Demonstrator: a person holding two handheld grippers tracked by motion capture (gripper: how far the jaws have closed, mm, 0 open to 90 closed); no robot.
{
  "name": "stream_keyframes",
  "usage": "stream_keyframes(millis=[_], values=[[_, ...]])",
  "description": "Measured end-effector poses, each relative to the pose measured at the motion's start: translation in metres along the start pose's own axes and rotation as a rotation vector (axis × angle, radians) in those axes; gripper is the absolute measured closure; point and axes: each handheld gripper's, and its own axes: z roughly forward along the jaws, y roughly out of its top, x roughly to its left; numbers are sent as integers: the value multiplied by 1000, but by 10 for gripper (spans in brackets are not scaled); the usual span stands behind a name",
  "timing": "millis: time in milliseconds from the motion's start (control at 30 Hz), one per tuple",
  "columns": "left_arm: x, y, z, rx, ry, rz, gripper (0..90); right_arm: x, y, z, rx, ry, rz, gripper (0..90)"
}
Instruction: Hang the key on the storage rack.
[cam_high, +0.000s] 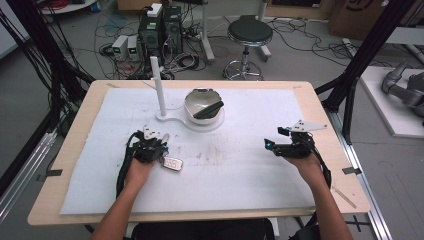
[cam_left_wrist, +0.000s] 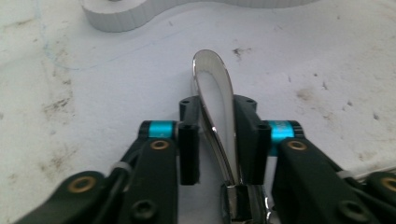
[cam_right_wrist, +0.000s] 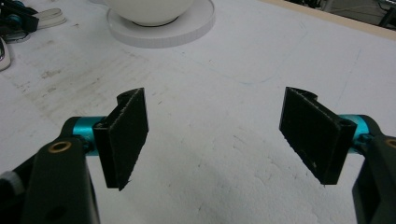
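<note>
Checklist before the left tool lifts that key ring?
1. Metal loop between left tool pads: ok, both pads meet it.
2. Key fob off the mat: not ok, it lies on it.
3. Right tool open and empty: ok.
4. White post upright: ok.
5. Bowl empty: not ok, a dark piece lies in it.
6. Grip firm enough: cannot tell.

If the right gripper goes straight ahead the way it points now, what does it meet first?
Probably the round white base under the white bowl. The right gripper, jaws open and empty, has bare white mat ahead first; the base lies slightly off its centre line, so depth is uncertain.
</note>
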Motion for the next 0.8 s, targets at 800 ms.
stream_keyframes(millis=[800], values=[[18,32,-63,-410,-74,-128,867,0,0,-1,-1,-4,6,243]])
